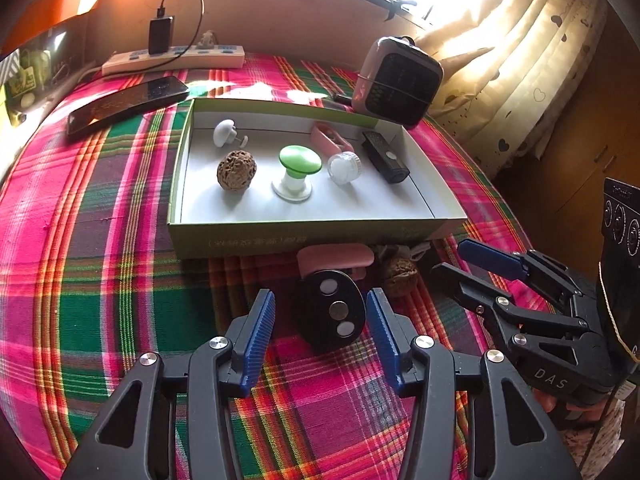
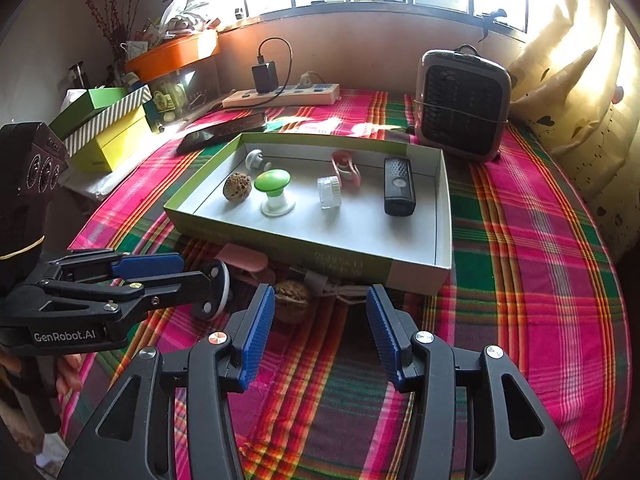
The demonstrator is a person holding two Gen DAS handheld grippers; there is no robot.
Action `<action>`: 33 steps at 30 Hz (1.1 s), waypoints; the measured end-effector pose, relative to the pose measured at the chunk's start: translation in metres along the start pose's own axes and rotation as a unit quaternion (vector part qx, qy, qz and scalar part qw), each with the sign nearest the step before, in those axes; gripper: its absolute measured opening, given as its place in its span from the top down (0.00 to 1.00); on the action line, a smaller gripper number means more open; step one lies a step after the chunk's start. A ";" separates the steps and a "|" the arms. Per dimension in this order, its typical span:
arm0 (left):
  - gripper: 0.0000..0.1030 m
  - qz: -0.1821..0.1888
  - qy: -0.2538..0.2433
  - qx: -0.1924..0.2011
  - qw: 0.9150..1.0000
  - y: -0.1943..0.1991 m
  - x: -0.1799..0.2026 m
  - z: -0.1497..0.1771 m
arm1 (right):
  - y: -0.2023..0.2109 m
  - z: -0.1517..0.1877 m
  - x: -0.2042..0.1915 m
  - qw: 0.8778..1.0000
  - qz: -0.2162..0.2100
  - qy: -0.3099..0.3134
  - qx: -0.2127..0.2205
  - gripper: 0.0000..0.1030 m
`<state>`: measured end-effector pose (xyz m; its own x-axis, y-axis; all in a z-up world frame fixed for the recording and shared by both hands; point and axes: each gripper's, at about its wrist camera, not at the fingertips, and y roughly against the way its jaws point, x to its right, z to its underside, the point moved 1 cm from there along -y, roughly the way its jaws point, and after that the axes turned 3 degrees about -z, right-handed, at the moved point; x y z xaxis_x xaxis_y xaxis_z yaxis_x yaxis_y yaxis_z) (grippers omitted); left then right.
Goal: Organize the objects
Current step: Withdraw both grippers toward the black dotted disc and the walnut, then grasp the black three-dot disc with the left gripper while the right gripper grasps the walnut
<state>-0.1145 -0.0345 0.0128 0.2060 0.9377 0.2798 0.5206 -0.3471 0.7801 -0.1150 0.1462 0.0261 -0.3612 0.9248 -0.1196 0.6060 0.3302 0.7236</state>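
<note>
A shallow green-sided box on the plaid cloth holds a walnut, a green-capped knob, a white knob, a clear jar, a pink clip and a black device. In front of the box lie a black oval disc, a pink piece, a second walnut and a white cable. My left gripper is open around the disc. My right gripper is open, just right of the walnut.
A small heater stands behind the box's right corner. A phone and a power strip with a charger lie at the back left. Stacked boxes sit left of the table. A curtain hangs right.
</note>
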 end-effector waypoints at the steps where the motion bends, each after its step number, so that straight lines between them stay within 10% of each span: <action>1: 0.55 -0.001 -0.002 -0.003 1.000 -0.002 0.001 0.001 | 0.000 0.002 0.000 1.000 0.004 0.000 0.000 0.52; 33: 0.60 -0.039 -0.021 -0.006 0.999 -0.013 0.008 0.002 | -0.006 0.014 -0.004 1.000 0.005 -0.007 -0.017 0.52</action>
<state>-0.1183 -0.0227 0.0033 0.2001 0.9603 0.1944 0.5260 -0.2727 0.8056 -0.1078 0.1433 0.0126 -0.3445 0.9308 -0.1218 0.5855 0.3145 0.7472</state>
